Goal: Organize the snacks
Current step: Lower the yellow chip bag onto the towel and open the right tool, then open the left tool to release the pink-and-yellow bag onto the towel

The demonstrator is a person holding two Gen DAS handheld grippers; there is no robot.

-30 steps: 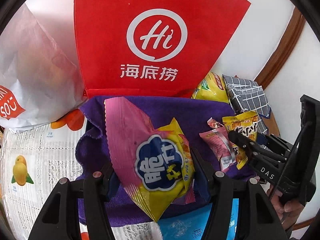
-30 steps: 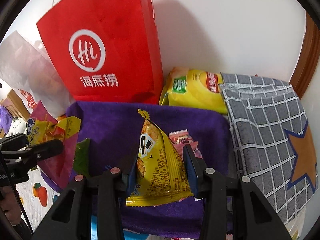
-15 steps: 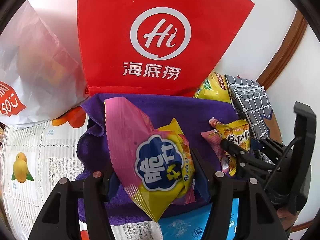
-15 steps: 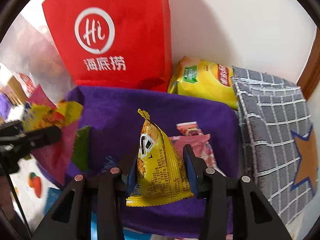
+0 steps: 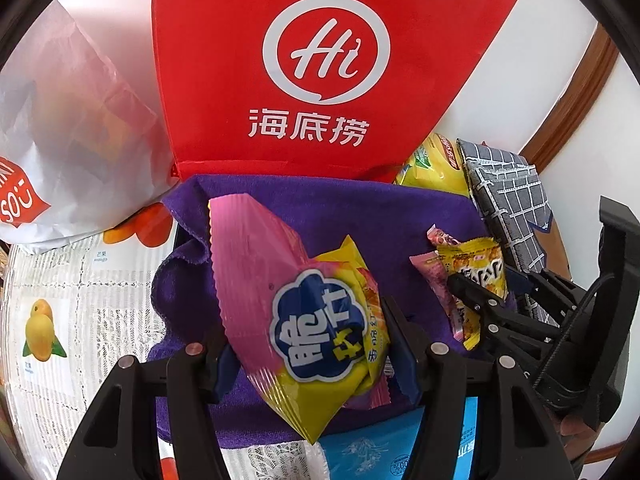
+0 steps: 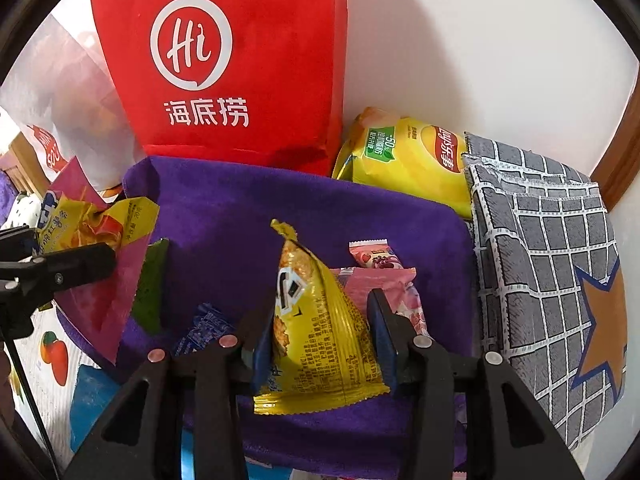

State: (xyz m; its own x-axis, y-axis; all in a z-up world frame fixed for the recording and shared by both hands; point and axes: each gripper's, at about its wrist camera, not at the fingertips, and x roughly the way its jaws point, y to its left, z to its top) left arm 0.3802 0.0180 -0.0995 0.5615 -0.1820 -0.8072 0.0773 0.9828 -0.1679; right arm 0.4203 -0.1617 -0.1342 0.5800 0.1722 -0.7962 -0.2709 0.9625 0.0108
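Right hand-held gripper (image 6: 320,340), jaws just easing apart around the yellow snack packet (image 6: 320,336), hovers over the purple cloth (image 6: 248,216) while the left hand-held gripper (image 5: 304,356) clamps the pink-and-yellow packet (image 5: 304,320); releasing comes next

both wrist views close, angled down over purple towel (image 5: 328,208), facing red bag (image 6: 240,60); shared.

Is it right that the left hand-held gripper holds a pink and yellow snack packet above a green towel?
Not quite: the towel is purple, not green. The left wrist view shows it, with the left hand-held gripper holding the pink and yellow snack packet above it.
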